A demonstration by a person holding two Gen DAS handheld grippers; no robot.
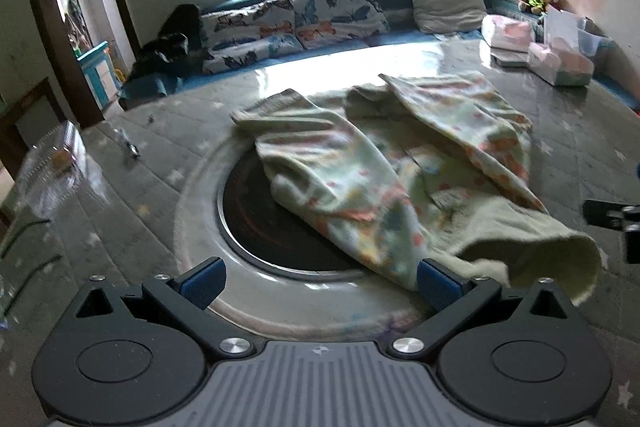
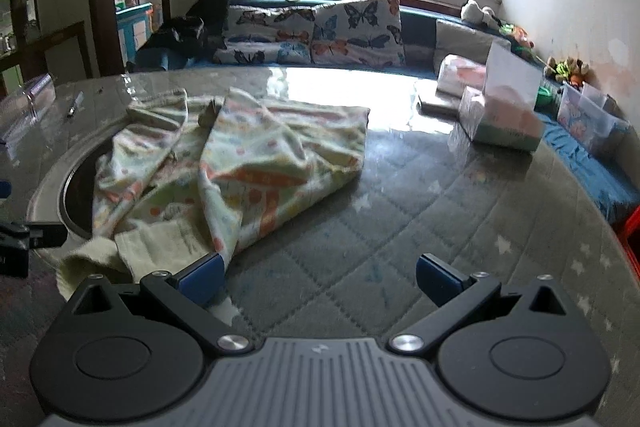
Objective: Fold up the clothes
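A pale green garment with an orange and blue print [image 1: 392,163] lies crumpled on the round table, partly over the dark round inset [image 1: 260,223]. Its plain green cuff end [image 1: 532,251] reaches toward me. My left gripper [image 1: 320,281] is open, with the garment's near edge touching its right finger. In the right wrist view the same garment [image 2: 240,163] lies left of centre. My right gripper [image 2: 320,279] is open above the quilted cover, and the garment's near corner sits by its left finger. The right gripper's tip shows at the left view's right edge [image 1: 616,219].
Boxes and clear containers [image 2: 500,107] stand at the table's far right. A clear plastic box [image 1: 52,167] sits at the left edge. A bench with butterfly cushions [image 1: 320,15] runs behind the table under the window. The quilted cover [image 2: 400,211] is bare at right.
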